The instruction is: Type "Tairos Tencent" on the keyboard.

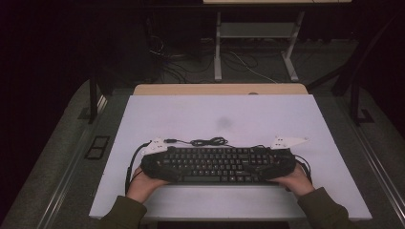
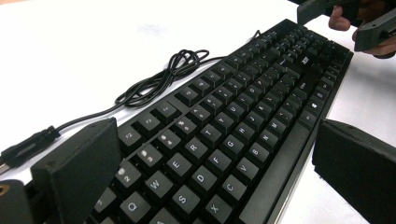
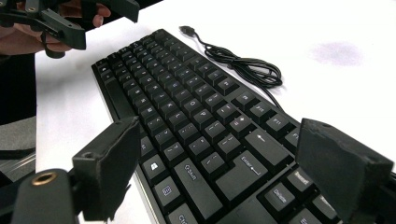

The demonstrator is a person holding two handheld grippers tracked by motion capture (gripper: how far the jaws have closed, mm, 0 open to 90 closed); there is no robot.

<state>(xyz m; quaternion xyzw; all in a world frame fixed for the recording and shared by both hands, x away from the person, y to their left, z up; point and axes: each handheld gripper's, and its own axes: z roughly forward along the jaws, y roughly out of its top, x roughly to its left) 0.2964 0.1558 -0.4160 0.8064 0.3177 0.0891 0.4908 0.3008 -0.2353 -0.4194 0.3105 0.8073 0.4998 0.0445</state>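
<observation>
Forearms in olive sleeves are brought in from the near edge of the white counter [image 1: 229, 119], one at each end of a black keyboard [image 1: 215, 163] that lies flat near the counter's front edge, its long side running across it. The left hand [image 1: 145, 183] is wrapped around the left claw [image 1: 160, 164], which is laid low over the keyboard's left end and angled inward toward the keys. In the left gripper view its jaws are spread wide, one over the keyboard's far edge beside the top row and the other off the near edge, so the keyboard's end sits between them; contact with the case cannot be confirmed, since the jaw tips are cropped. The right hand [image 1: 295, 180] is set in a mirrored pose, with the right claw [image 1: 270, 164] over the keyboard's right end. In the right gripper view its jaws are likewise parted, straddling that end, with nothing clenched between them. A coiled black cable [image 1: 207, 141] with its plug is seen on the counter just behind the keyboard. A faint grey smudge [image 1: 224, 123] is marked on the counter farther back.
</observation>
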